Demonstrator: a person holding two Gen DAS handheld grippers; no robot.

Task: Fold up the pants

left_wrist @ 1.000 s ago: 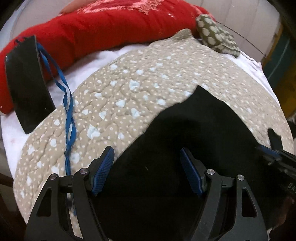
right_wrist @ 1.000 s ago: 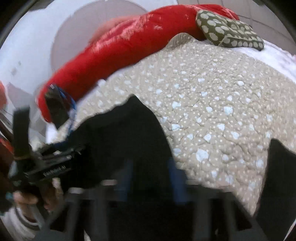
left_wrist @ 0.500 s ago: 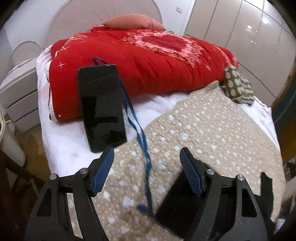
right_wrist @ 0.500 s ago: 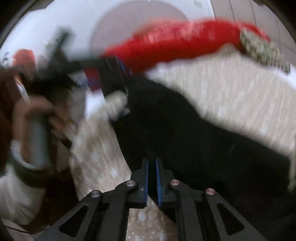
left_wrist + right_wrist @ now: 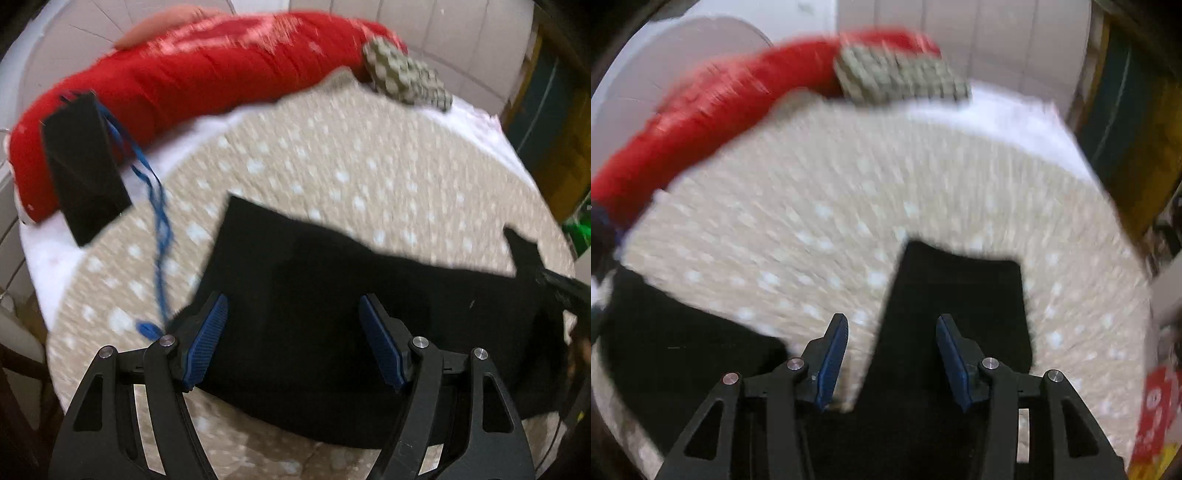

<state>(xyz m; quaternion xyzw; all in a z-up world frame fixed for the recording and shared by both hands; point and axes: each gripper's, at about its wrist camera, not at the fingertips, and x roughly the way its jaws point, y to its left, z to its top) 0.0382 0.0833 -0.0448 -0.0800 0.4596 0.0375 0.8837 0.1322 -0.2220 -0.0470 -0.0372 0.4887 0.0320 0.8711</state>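
Observation:
The black pants (image 5: 332, 295) lie flat on a beige dotted quilt (image 5: 314, 158) on the bed. My left gripper (image 5: 293, 332) is open above the pants, its blue pads clear of the cloth. In the right wrist view the pants (image 5: 960, 302) show as two dark pieces with quilt (image 5: 812, 206) between them. My right gripper (image 5: 892, 352) is open, hovering over the edge of the nearer piece. Both views are blurred by motion.
A black phone (image 5: 85, 166) with a blue lanyard (image 5: 155, 206) lies at the quilt's left edge. A red duvet (image 5: 207, 74) and a green dotted pillow (image 5: 406, 77) sit at the back. White wardrobe doors (image 5: 997, 40) stand behind the bed.
My right gripper has opened; it was shut half a second ago. My left gripper has swung back down over the pants. The pants now lie spread flat.

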